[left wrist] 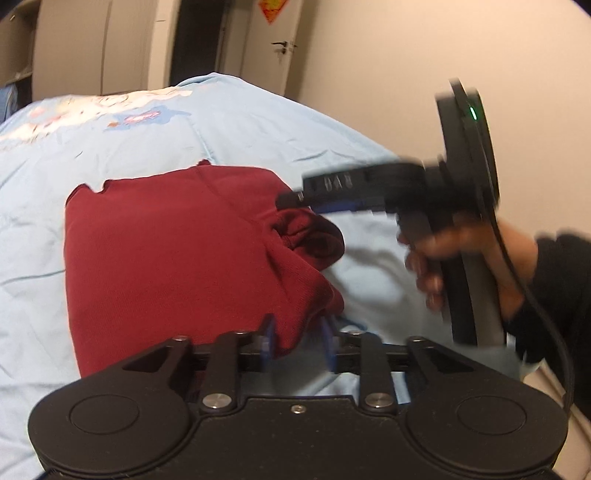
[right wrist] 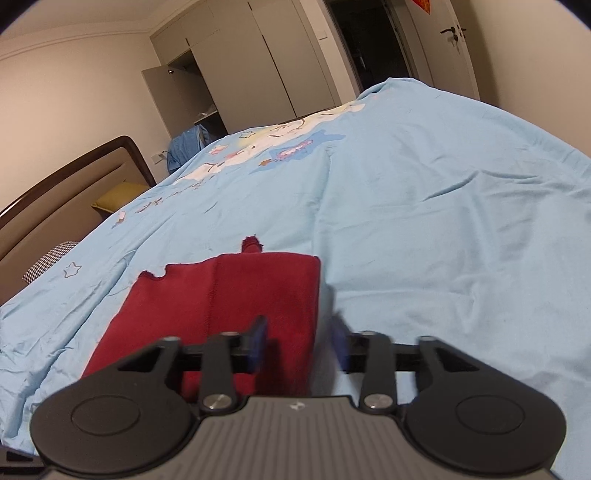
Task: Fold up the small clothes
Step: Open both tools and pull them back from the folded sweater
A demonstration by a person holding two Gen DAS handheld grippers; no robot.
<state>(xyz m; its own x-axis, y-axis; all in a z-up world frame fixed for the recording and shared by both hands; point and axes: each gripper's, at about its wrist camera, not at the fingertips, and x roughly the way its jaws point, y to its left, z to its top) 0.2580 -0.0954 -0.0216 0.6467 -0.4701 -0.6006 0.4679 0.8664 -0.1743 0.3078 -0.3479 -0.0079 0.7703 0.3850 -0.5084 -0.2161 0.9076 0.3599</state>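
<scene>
Left tongs (left wrist: 297, 343): blue fingertips parted, a gap between them; the near corner of the dark red garment (left wrist: 177, 258) sits in that gap, not visibly pinched. Right tongs (right wrist: 299, 345): also parted, straddling the garment's right edge, left pad over the cloth, right pad over the sheet; blurred. In the left view the right tongs appear at 3 o'clock, gripped by a hand (left wrist: 461, 258) in a dark sleeve, tip above a bunched fold at the garment's right side.

Garment lies partly folded, roughly rectangular, on the light blue bedsheet (right wrist: 424, 221). Sheet wrinkled; cartoon print (right wrist: 280, 147) toward 12 o'clock.

Beyond: dark wooden headboard (right wrist: 74, 173) at 9 o'clock, yellow pillow (right wrist: 118, 194) beside it. Pale wardrobe (right wrist: 258, 66), 1 door open. Dark doorway (right wrist: 369, 48) at 1 o'clock, door with lever handle (right wrist: 452, 31).
</scene>
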